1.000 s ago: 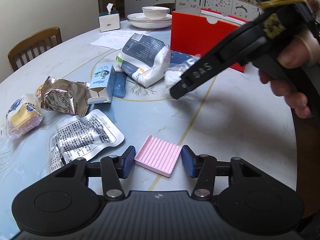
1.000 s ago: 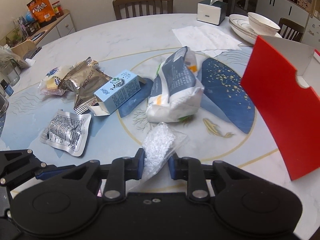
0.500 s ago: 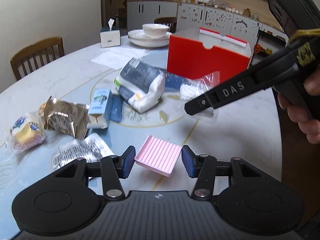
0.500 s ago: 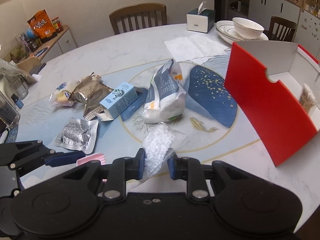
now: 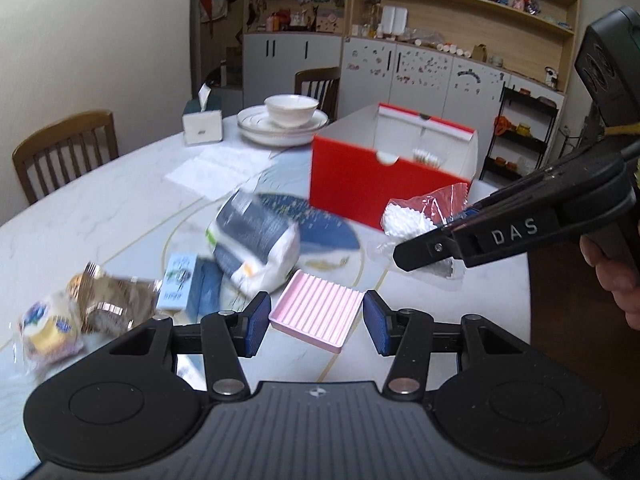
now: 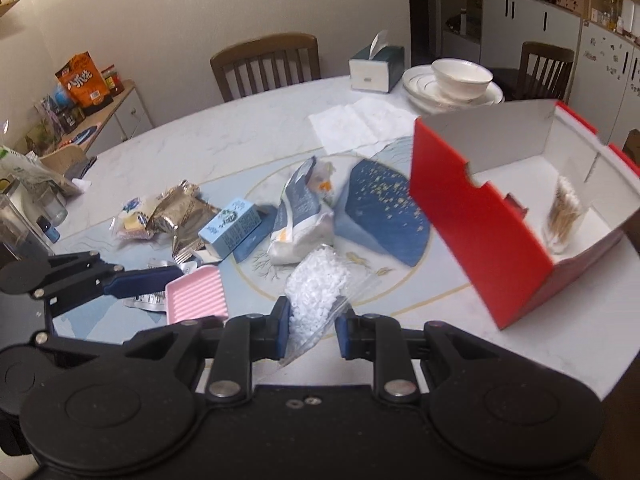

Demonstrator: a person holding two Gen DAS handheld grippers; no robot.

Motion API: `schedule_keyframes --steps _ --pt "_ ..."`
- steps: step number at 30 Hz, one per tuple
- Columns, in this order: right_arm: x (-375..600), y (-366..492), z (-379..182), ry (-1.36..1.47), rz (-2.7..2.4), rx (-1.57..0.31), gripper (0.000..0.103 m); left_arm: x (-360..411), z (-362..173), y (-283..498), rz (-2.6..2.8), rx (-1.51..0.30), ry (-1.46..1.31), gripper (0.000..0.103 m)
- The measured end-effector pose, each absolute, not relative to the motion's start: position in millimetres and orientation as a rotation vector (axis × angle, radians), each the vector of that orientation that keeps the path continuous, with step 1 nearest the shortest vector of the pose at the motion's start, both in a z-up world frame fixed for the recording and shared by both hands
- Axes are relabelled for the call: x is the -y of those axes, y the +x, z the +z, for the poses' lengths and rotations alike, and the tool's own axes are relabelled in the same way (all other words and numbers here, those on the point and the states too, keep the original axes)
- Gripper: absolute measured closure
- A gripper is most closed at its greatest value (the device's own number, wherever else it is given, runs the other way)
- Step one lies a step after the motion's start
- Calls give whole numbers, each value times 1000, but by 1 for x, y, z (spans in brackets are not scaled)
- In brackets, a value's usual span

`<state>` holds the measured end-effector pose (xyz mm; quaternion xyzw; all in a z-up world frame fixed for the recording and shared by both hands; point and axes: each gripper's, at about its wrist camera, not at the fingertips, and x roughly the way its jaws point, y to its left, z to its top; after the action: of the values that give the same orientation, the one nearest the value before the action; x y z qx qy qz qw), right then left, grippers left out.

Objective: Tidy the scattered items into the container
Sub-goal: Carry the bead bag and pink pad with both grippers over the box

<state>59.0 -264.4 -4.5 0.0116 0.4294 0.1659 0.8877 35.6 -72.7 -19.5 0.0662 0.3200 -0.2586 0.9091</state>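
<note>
My left gripper (image 5: pixel 316 326) is shut on a pink ribbed dish (image 5: pixel 318 316) and holds it off the table. The same dish (image 6: pixel 196 300) shows at the lower left of the right wrist view. My right gripper (image 6: pixel 312 330) is shut on a clear bag of white beads (image 6: pixel 318 286), also lifted; that bag (image 5: pixel 406 220) hangs in front of the red box (image 5: pixel 352 188). The red box (image 6: pixel 480 240) stands open at the right, white inside, with a bundle of cotton swabs (image 6: pixel 562 216) in it.
On the marble table (image 6: pixel 240 140) lie a grey-white pouch (image 5: pixel 256 240), a blue carton (image 5: pixel 178 284), foil wrappers (image 5: pixel 114 304) and a snack pack (image 5: pixel 44 328). Plates with a bowl (image 5: pixel 290 114), a tissue box (image 5: pixel 202 124) and a paper sheet (image 6: pixel 356 124) sit farther back. Chairs stand around.
Both grippers have risen with their loads and come closer to the red box. Its open inside now shows in the right wrist view.
</note>
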Motion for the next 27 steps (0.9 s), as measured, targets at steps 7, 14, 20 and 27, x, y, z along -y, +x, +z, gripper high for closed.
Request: schedule_keyframes --steps 7,14,20,27 --pt "293 60 14 51 303 -855 81 99 4 47 -577 -595 150 54" --pt "320 67 27 51 262 -816 81 131 22 62 -628 -533 175 54" --pt "346 79 32 40 234 -793 81 159 29 80 -649 -505 196 54" --pt "371 96 28 30 209 -802 81 188 33 110 -659 -496 207 54"
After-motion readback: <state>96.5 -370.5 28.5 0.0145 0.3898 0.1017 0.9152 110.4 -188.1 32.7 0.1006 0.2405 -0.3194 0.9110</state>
